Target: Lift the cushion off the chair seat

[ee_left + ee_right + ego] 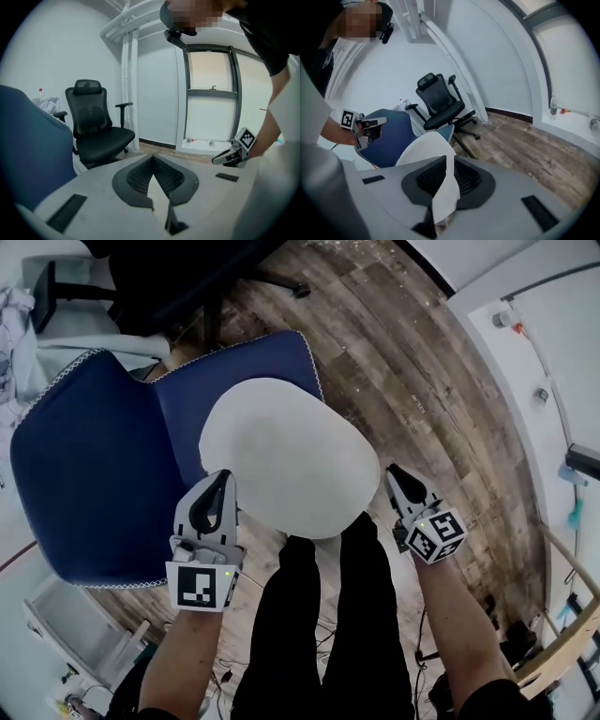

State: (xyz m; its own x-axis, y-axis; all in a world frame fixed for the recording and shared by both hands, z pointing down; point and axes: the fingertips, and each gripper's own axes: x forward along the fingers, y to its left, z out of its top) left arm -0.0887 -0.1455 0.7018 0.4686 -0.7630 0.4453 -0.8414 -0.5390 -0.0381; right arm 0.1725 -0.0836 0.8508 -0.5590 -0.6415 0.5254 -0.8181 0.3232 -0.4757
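Two grippers on one cushion. Far left: blue chair (84,474), white piping along its edge, on a wood plank floor (422,381). Left gripper (216,482) is clenched on the near-left edge of the white cushion (281,460); its own view shows a wedge of white fabric pinched between the pads. The cushion spans the gap between both grippers, overlapping the right part of the blue seat and just ahead of the person's black-trousered legs (328,615). Contact with the seat can't be made out. Right gripper (398,476) is clamped on the cushion's near-right edge, fabric nipped between its pads. A black office chair (440,103) stands behind.
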